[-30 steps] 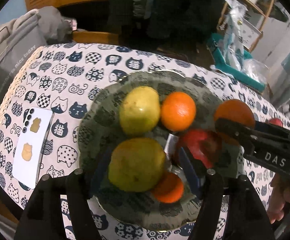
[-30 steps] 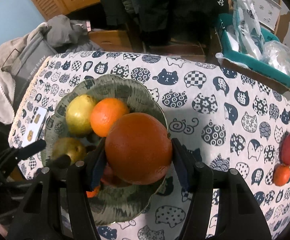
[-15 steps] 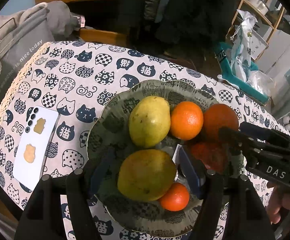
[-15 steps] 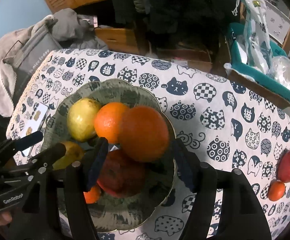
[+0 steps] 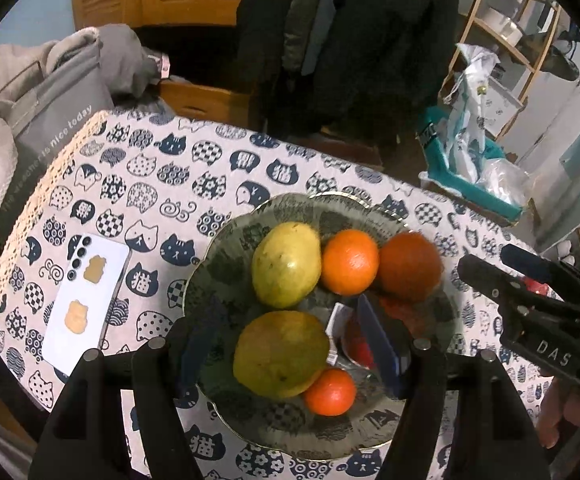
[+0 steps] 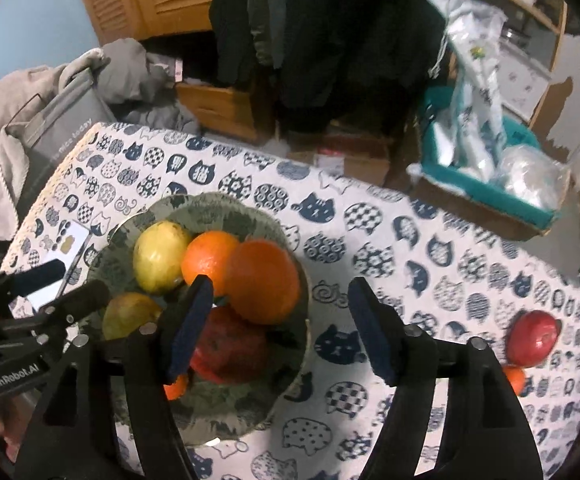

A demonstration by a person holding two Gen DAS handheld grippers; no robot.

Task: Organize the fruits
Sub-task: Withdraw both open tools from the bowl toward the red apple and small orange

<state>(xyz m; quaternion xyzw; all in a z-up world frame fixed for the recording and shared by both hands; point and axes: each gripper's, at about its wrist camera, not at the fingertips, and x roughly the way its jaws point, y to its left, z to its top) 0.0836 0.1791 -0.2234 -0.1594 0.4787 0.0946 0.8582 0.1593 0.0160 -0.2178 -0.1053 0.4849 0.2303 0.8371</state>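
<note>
The near pear (image 5: 281,354), long axis seemingly crosswise, lies between the left gripper's (image 5: 290,356) parted fingers (image 5: 378,344).

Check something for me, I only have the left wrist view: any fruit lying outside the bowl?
Observer: Yes. The right wrist view shows a red apple on the tablecloth, well to the right of the bowl.
Operator: Just that one?
Observer: No. A small orange lies right beside it, on the near side.
Operator: Is the right hand-held gripper carrying anything?
Observer: No. The right hand-held gripper has just been opening its jaws, and nothing is between the pads. The big orange lies in the bowl below it.
</note>
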